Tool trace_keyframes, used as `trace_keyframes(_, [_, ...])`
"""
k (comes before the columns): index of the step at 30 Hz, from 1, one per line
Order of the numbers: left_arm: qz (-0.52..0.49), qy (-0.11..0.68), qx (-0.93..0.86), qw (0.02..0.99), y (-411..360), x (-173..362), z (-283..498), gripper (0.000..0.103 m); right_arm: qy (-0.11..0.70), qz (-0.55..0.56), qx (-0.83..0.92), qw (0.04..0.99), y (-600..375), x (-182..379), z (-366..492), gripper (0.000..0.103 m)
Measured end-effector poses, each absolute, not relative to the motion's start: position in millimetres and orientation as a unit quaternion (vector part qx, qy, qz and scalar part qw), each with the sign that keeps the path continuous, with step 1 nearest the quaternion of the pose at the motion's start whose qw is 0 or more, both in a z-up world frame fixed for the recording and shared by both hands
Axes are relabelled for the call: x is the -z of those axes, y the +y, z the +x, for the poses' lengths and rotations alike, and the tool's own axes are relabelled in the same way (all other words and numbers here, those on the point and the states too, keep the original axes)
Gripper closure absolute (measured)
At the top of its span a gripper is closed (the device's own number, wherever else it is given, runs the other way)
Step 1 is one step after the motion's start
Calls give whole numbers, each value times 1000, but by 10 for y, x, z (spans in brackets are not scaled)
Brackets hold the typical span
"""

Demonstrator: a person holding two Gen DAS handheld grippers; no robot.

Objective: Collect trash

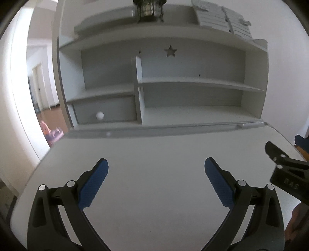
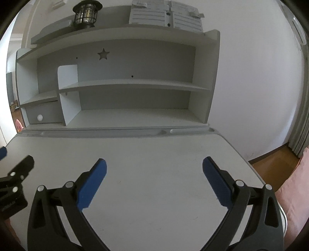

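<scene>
No trash shows in either view. My left gripper [image 1: 156, 164] is open and empty, its blue pads spread wide above the white desk top [image 1: 154, 150]. My right gripper [image 2: 154, 165] is also open and empty above the same desk [image 2: 154, 150]. The right gripper's black body shows at the right edge of the left wrist view [image 1: 285, 170]. The left gripper's black body shows at the left edge of the right wrist view [image 2: 13, 177]. Both hover side by side over the front part of the desk.
A white shelf hutch [image 1: 164, 81] stands at the back of the desk, with a drawer and its round white knob [image 1: 100, 115] at lower left. A lantern [image 2: 87, 13] and white boxes [image 2: 166, 17] sit on top. Wooden floor [image 2: 274, 162] and pink fabric [image 2: 295, 189] lie right.
</scene>
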State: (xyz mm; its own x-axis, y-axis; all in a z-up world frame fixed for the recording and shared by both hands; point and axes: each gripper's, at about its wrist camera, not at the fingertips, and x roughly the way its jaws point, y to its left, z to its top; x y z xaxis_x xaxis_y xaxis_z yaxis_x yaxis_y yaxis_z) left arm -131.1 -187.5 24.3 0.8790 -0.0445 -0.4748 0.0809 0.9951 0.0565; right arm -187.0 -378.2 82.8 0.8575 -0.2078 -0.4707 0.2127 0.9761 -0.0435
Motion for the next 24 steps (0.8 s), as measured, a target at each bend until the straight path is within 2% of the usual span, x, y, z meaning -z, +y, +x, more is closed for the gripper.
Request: trace_keyframes(24, [37, 262, 31, 964, -1863, -235, -1226, 6, 241, 14, 113, 964, -3821, -816, -1848, 7])
